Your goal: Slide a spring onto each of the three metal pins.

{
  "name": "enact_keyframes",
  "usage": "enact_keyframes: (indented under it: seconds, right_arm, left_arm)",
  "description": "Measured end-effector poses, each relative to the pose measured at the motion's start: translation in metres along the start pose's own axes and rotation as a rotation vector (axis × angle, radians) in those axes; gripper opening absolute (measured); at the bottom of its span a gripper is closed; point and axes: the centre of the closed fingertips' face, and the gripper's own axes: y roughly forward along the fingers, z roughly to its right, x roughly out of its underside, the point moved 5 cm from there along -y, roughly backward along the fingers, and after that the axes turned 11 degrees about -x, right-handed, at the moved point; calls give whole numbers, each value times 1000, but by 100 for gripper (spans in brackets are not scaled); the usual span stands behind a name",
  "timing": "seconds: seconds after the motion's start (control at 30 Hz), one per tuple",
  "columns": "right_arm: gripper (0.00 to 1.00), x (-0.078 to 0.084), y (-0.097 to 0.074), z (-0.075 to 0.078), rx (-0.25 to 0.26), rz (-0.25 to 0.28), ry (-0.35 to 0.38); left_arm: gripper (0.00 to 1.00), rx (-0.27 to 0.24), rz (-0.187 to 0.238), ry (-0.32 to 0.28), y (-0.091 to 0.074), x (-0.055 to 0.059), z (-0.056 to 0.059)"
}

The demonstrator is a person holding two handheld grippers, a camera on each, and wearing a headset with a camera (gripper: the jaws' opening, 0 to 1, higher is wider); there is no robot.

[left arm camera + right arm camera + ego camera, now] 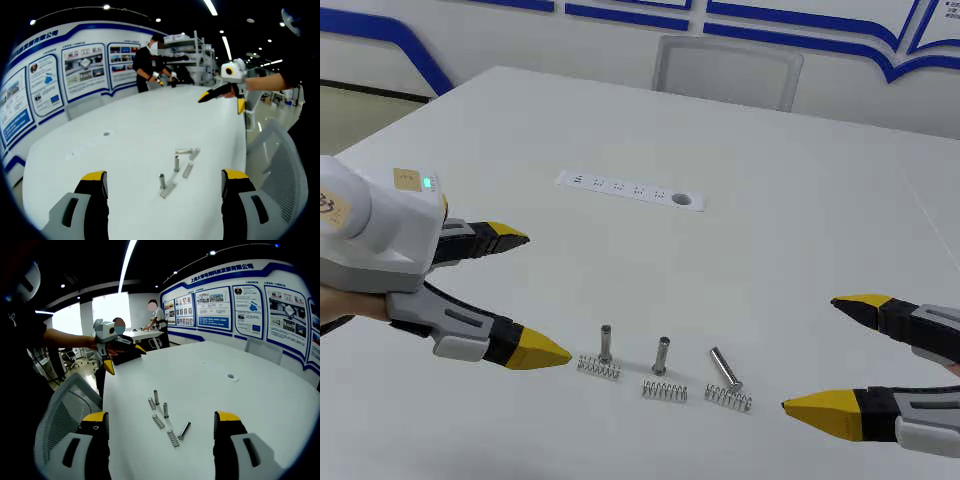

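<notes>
The left claw (pixel 545 295) and right claw (pixel 812 353) are hovering wide open, empty, flanking light, easily crushed springs (pixel 664 390) likely needing a gentle mid-coil pinch.

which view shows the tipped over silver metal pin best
The head view: the tipped-over silver metal pin lies sharp, seen from above, whole length clear. The right gripper view shows the pin smaller but distinct; in the left gripper view the pin is tiny.

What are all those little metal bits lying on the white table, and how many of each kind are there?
Metal pins: 3 (two upright, one lying down)
Springs: 3 (all lying loose on the table, none on a pin)
Total: 6
</notes>
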Motion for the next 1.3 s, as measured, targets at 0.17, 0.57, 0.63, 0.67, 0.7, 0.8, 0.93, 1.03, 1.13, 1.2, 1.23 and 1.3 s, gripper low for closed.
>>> enact_keyframes:
  seconds: [0.17,0.57,0.63,0.67,0.7,0.8,0.93,1.03,1.13,1.2,1.23,1.3]
  right_arm:
    - [87,1,-1,-2,1,-5,-1]
    - [86,7,-7,3,15,-9,3]
    - [86,8,-6,2,12,-18,1]
    - [86,9,-6,2,11,-23,3]
    - [86,10,-6,1,10,-25,5]
    - [86,12,-4,0,8,-25,12]
    - [85,14,-3,-3,5,-25,16]
    - [85,17,-2,-4,3,-33,19]
    - [85,18,-2,-4,3,-33,24]
    - [85,19,-2,-4,4,-36,27]
    - [85,19,-2,-4,4,-36,26]
    - [85,19,-2,-4,4,-35,29]
  left_arm:
    - [96,-1,4,-9,-1,0,2]
    - [95,-1,2,-7,1,-2,3]
    - [95,-1,-1,-2,2,-2,4]
    - [95,-1,-1,-2,2,-2,4]
    - [95,0,1,-4,2,-3,4]
    - [95,-1,6,-9,2,-4,5]
    - [94,5,-3,-3,2,-3,6]
    - [94,8,-7,1,2,-3,5]
    - [94,3,1,-3,2,-4,4]
    - [93,2,0,-5,2,-4,4]
    - [93,4,-1,-6,2,-4,4]
    - [93,11,-1,-7,2,-4,6]
